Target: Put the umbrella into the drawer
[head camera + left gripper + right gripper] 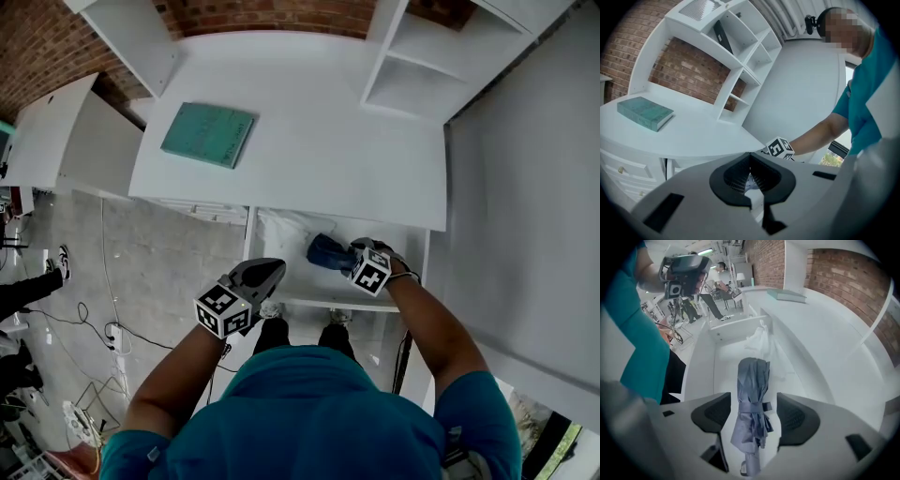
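Observation:
A folded grey-blue umbrella [326, 251] [752, 399] lies lengthwise in the open white drawer [328, 302] [701, 366] under the desk. My right gripper [350, 251] [754, 417] is in the drawer, open, a jaw on either side of the umbrella with a gap showing on both sides. My left gripper [270, 270] [750, 157] hovers at the drawer's front left corner, shut with nothing in it. Its body also shows high in the right gripper view [684, 270].
A crumpled white plastic bag [281, 230] [759, 338] lies at the back of the drawer beyond the umbrella. A teal book [208, 134] [644, 112] rests on the white desk [309, 122]. White shelves [422, 66] stand at the desk's back right.

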The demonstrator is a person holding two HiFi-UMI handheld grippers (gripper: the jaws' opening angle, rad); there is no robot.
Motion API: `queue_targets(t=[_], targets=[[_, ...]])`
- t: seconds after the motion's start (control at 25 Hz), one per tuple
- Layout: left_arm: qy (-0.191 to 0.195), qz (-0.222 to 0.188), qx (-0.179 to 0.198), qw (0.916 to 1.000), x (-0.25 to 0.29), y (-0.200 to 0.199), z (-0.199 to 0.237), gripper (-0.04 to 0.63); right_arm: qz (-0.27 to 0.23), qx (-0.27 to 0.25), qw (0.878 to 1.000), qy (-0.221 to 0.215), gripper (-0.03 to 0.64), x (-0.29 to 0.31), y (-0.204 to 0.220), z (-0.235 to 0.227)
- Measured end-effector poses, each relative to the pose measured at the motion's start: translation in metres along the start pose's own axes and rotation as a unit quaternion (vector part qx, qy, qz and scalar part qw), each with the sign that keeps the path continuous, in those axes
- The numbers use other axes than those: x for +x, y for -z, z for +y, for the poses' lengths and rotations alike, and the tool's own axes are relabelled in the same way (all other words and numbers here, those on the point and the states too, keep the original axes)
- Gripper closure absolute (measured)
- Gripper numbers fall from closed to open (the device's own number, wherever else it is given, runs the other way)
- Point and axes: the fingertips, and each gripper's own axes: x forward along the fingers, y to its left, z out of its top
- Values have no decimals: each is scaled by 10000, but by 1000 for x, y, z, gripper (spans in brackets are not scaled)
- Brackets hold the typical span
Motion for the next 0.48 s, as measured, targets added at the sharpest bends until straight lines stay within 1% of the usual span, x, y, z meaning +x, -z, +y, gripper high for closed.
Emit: queue_targets(t=[0.24, 0.48], targets=[[9, -80, 106, 9999, 0, -16, -10, 586, -258, 135, 9996, -41, 339, -52, -8, 0], [-38, -174, 187, 9997, 1, -32, -19, 586, -654, 363, 9972, 69, 339, -110, -14, -4]])
